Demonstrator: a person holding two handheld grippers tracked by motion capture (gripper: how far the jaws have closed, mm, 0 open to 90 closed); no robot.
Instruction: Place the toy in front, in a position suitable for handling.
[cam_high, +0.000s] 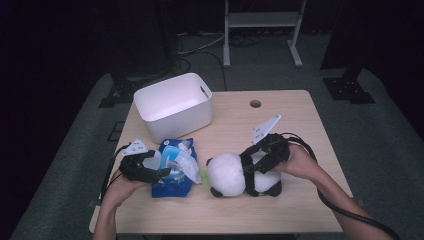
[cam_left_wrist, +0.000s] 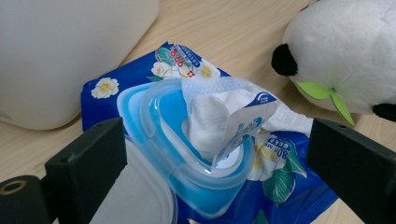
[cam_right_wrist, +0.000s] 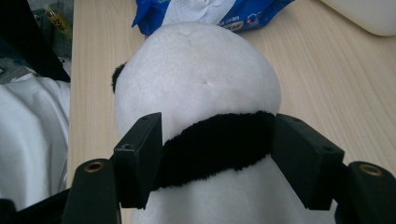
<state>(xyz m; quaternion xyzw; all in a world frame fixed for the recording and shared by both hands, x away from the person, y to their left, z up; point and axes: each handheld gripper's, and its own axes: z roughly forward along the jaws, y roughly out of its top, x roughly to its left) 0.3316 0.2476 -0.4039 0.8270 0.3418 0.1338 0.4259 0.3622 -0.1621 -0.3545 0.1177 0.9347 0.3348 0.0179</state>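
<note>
While the right gripper (cam_right_wrist: 217, 158) has its jaws set against the black band of the panda plush (cam_high: 235, 175) at mid-table, its body is cut off below. The left gripper (cam_left_wrist: 215, 163) stands open around the wipes pack (cam_left_wrist: 210, 154), whose flap hides the opening.

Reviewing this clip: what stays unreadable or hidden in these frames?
- Inside of the white bin: high view, its own near wall hides the bottom.
- Panda plush face: right gripper view sees its back.
- Wipes pack print: too small and curved to read.
- Whether the right tongs press the plush: the fur hides the pads.
</note>
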